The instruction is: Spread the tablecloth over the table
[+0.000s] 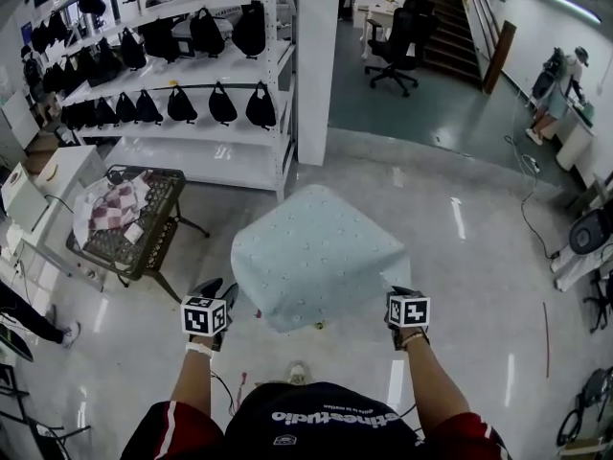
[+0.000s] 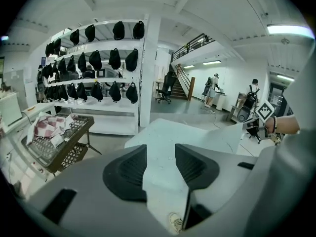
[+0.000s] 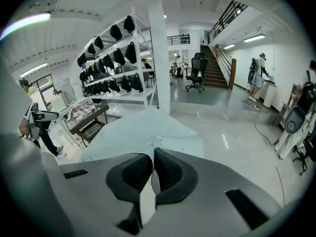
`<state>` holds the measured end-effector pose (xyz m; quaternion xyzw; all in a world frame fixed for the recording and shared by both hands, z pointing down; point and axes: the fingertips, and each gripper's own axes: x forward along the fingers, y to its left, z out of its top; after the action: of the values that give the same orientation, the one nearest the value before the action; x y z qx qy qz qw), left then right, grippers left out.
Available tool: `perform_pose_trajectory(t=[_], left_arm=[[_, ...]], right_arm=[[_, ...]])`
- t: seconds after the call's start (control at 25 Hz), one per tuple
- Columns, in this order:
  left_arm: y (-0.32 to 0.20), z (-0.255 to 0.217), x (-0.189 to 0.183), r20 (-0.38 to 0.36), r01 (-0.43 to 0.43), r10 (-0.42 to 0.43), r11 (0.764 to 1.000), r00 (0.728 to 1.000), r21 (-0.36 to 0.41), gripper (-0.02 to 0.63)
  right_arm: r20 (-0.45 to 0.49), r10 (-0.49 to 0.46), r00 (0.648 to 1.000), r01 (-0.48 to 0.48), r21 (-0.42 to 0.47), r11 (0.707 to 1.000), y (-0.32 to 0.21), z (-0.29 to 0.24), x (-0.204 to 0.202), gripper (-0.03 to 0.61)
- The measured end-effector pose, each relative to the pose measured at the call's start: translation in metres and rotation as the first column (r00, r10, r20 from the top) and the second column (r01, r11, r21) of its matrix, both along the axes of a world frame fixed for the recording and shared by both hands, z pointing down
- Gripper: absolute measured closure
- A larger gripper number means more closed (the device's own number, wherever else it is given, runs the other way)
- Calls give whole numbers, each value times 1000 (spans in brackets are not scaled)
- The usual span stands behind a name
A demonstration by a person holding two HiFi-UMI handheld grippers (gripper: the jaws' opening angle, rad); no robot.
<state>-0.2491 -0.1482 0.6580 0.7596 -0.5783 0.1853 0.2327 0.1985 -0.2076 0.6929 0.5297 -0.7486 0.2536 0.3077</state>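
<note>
A pale blue dotted tablecloth (image 1: 316, 257) lies draped over a small table, hiding it completely, and its edges hang down the sides. My left gripper (image 1: 218, 293) is at the cloth's near left corner. In the left gripper view its jaws (image 2: 160, 167) stand wide apart, and the tablecloth (image 2: 168, 137) shows in the gap without being pressed. My right gripper (image 1: 397, 295) is at the near right corner. In the right gripper view its pads (image 3: 152, 174) are closed on a thin fold of the tablecloth (image 3: 143, 130).
A wire basket cart (image 1: 144, 242) holding checked cloths stands to the left of the table. Behind it are white shelves (image 1: 182, 94) of black bags and a white pillar (image 1: 316, 65). An office chair (image 1: 397, 36) and a person (image 1: 560, 89) are far off.
</note>
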Motion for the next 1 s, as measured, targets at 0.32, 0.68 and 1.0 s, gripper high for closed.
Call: perform_pose_trajectory(t=[0.32,0.68,1.0], left_arm=[[-3,3,17,-30,-18,18,1000,999,5,425],[-17,-8,43,-43,-64,65,997,997,32,433],[-29,-17,62,-49,-103,105,993,993,51,434]], right_arm=[[-22,-41,999,40,-33,999,7,14,-7,518],[-58,11,998,-13,-39,999,16,15,21,485],[-64,46,997,-50,-66,997,33,14,49,466]])
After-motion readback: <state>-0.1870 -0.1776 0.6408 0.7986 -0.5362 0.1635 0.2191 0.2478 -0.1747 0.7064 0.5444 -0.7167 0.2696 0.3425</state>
